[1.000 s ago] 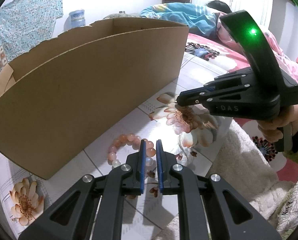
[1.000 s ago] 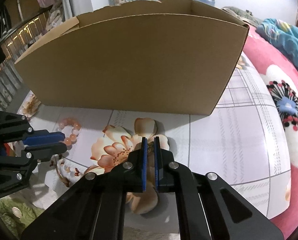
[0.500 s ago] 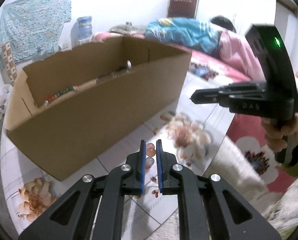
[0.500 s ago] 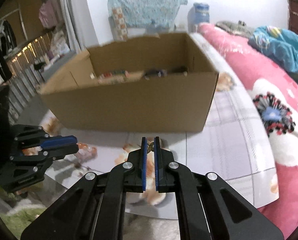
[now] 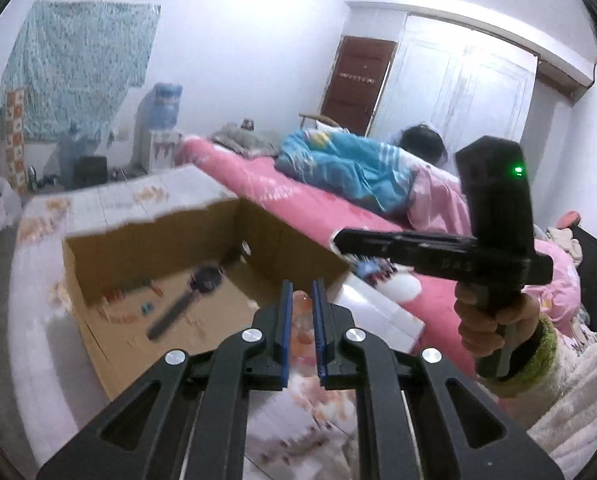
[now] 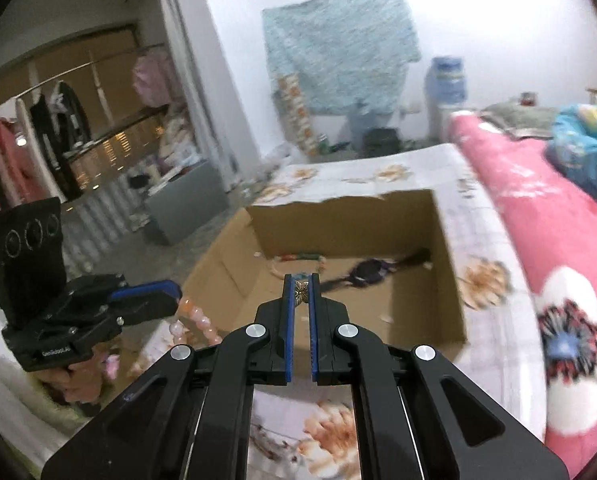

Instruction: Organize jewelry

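The left gripper points forward and somewhat downward, its jaws nearly together and clamped on a string of pale pink beads that hangs between the blue pads. The right gripper is tilted down in much the same way, its jaws pinching a small bronze-coloured ornament at the very tips. Both are held in the air side by side, near each other, with fingers aimed the same way. The right hand wraps the handle from below, a green fuzzy cuff at the wrist. The left hand grips its handle likewise, only partly visible.
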{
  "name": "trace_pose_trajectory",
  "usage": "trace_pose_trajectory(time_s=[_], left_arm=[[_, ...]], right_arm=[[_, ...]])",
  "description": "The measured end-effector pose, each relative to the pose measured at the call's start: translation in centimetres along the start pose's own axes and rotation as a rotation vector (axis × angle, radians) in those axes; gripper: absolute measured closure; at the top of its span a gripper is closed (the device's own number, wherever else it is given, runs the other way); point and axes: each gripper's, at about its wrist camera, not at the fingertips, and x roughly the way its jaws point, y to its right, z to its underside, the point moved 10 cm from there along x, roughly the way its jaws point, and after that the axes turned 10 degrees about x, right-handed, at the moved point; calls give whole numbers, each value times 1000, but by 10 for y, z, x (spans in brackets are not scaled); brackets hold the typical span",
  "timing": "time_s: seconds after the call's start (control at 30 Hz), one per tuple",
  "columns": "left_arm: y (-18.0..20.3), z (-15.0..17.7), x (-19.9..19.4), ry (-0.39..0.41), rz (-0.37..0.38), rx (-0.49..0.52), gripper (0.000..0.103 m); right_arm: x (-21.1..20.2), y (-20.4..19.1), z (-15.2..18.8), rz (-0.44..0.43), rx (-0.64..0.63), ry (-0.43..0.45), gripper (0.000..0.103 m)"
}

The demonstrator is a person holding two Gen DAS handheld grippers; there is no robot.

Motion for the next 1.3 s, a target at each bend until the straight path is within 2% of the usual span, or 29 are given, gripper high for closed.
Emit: trace_pose_trajectory(time_s=[0.07, 0.13, 0.33, 0.5, 0.6, 0.63, 0.7, 0.77, 0.93, 1.03, 1.1, 1.3], left_arm=[[-14, -8, 6, -21, -40, 14, 94], [-32, -6, 20, -81, -76, 10, 94], [-82, 34, 60, -296, -136, -24, 94], [-98, 64, 80, -419, -143, -32, 93], [-100, 71, 85, -452, -181, 2, 93], [-99, 72, 86, -454, -182, 9, 93], [-99, 73, 85, -452, -170, 2, 86], [-99, 72, 84, -448, -165, -4, 82], [-103, 67, 79, -435, -185, -10, 80], [-101, 59, 69, -401, -193, -8, 78], [-97, 53, 60, -366, -200, 4, 67], [-86, 39, 32, -277, -213, 12, 41]], right_arm=[[17, -1, -7, -19, -4, -58, 99], [43, 3, -13, -16, -9, -142, 99], [116, 32, 13, 52, 56, -426, 99], [139, 44, 29, 134, 37, -526, 98], [143, 47, 37, 153, 48, -558, 91], [143, 47, 38, 153, 49, -557, 87], [141, 46, 38, 148, 50, -546, 84], [142, 47, 35, 142, 59, -534, 83], [131, 50, 24, 147, 69, -481, 81], [119, 51, 17, 141, 84, -426, 78], [108, 51, 11, 134, 89, -376, 75], [53, 51, -3, 121, 125, -172, 54]])
